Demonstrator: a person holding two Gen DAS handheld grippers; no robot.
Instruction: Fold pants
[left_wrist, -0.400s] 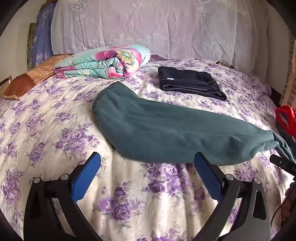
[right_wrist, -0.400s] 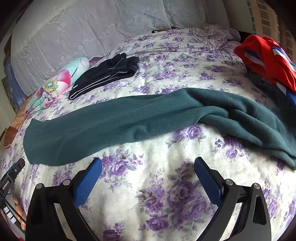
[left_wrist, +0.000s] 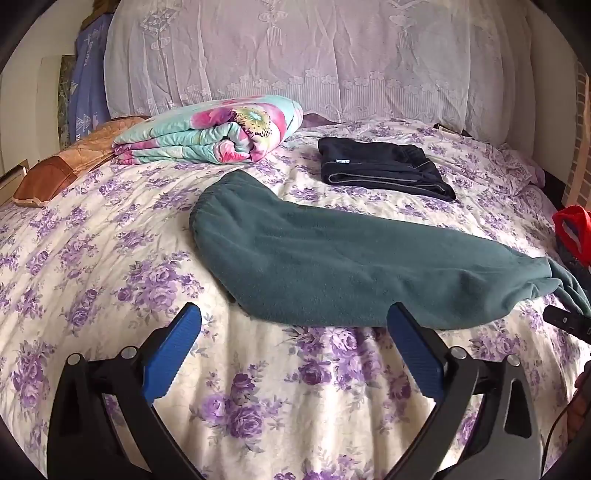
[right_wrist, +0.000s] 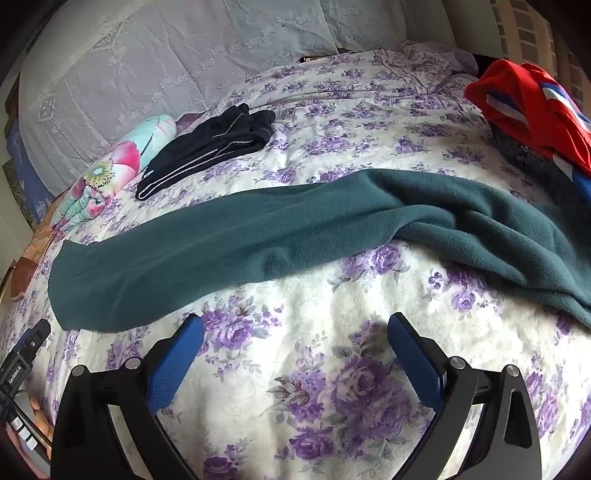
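1. I see the green pants (left_wrist: 351, 266) lying stretched along the near edge of the bed (left_wrist: 110, 240). The gathered waistband end sits toward the bed's left side, and the leg ends trail off toward the right side, near a red garment (right_wrist: 524, 99).

2. My left gripper (left_wrist: 293, 328) hovers just short of the pants' near hem with its jaws spread wide and nothing between them. My right gripper (right_wrist: 295, 334) also stands fully spread and empty, over bare bedspread with the pants just beyond it.

3. The fabric looks like thick fleece. I judge it soft, limp, light and not slippery, so the blue pads should bite well.

4. From the right wrist view the leg end is rumpled, with one layer bunched over the other. I would expect it to drag and fold unevenly if lifted from one point only.

5. I would take the waistband corner with the left gripper and the cuff end with the right, pinching both layers together.

6. A folded black garment (left_wrist: 384, 168) and a rolled flowered quilt (left_wrist: 210, 129) lie toward the far edge, well apart from the pants.
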